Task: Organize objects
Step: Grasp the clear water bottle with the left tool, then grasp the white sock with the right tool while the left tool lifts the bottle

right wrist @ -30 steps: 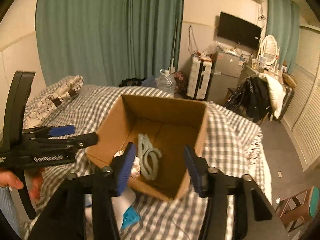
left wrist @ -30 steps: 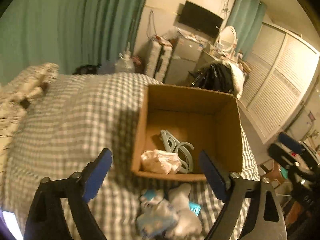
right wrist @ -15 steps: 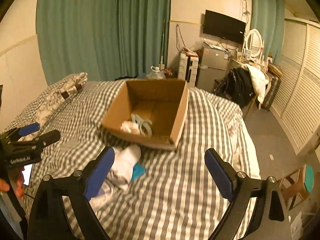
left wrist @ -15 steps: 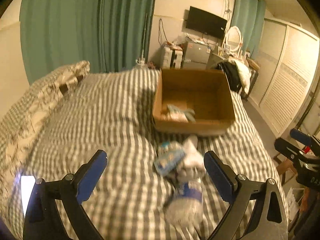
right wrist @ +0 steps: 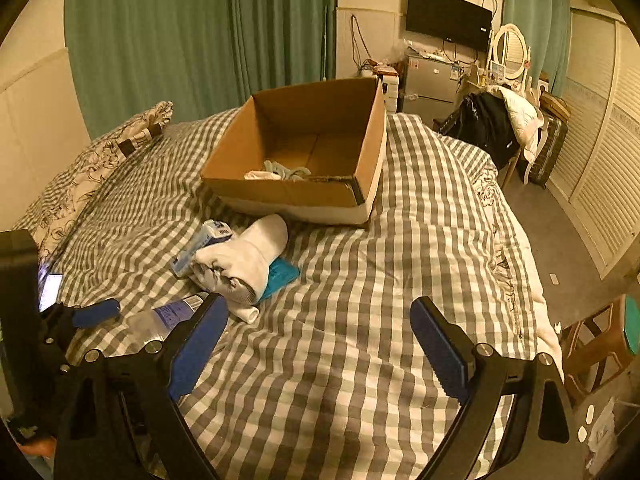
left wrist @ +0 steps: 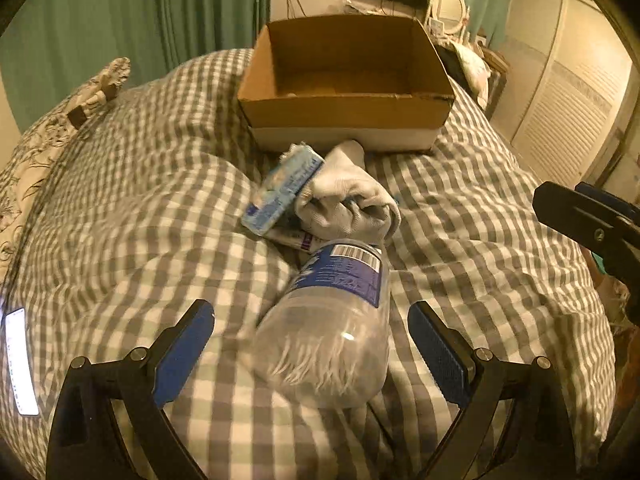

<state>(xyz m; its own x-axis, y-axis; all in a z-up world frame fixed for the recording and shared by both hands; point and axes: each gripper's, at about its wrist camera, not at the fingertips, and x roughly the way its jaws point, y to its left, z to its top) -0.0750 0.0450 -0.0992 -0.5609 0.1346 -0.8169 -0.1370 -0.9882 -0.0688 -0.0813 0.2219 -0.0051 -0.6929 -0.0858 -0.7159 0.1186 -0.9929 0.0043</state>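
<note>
1. The clear plastic bottle (left wrist: 328, 320) with a blue label lies on its side on the checked bed (left wrist: 120, 208), empty-looking and crumpled.
2. My left tongs (left wrist: 311, 344) gape wide, the bottle's base between the pads; contact is unclear.
3. My right tongs (right wrist: 318, 346) hang open over bare bedding, the bottle at ten o'clock.
4. At twelve o'clock, the white sock (left wrist: 348, 204) hides the bottle's neck, near the cardboard box (left wrist: 344, 112).
</note>
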